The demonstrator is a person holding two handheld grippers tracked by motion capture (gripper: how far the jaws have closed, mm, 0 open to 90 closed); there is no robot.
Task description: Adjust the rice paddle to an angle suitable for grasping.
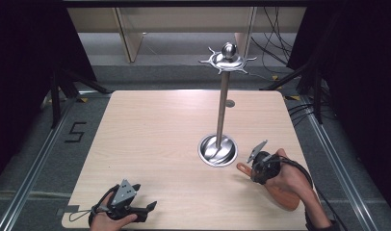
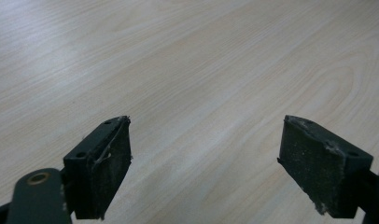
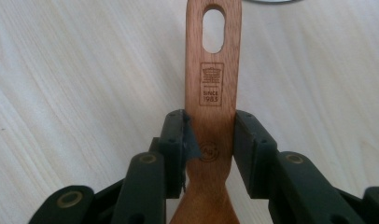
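Observation:
A wooden spatula (image 1: pixel 284 196) lies low over the table's front right, its handle pointing toward the stand. My right gripper (image 1: pixel 254 169) is shut on that handle. In the right gripper view both pads press the sides of the spatula (image 3: pixel 212 84) just below its stamped mark, with my right gripper (image 3: pixel 211 140) behind the slotted hanging hole. A tall metal stand (image 1: pixel 222 110) rises from a round base (image 1: pixel 217 150) and ends in a ring of hooks (image 1: pixel 227 60). My left gripper (image 1: pixel 148 211) rests at the front left, open, and in its own view my left gripper (image 2: pixel 204 158) has bare wood between the jaws.
The light wooden table (image 1: pixel 155 139) has a small grey disc (image 1: pixel 229 103) behind the stand's pole. A "5" (image 1: pixel 75 131) is marked on the floor to the left. Cables (image 1: pixel 280 33) and dark tripod legs (image 1: pixel 63 91) stand beyond the table's far corners.

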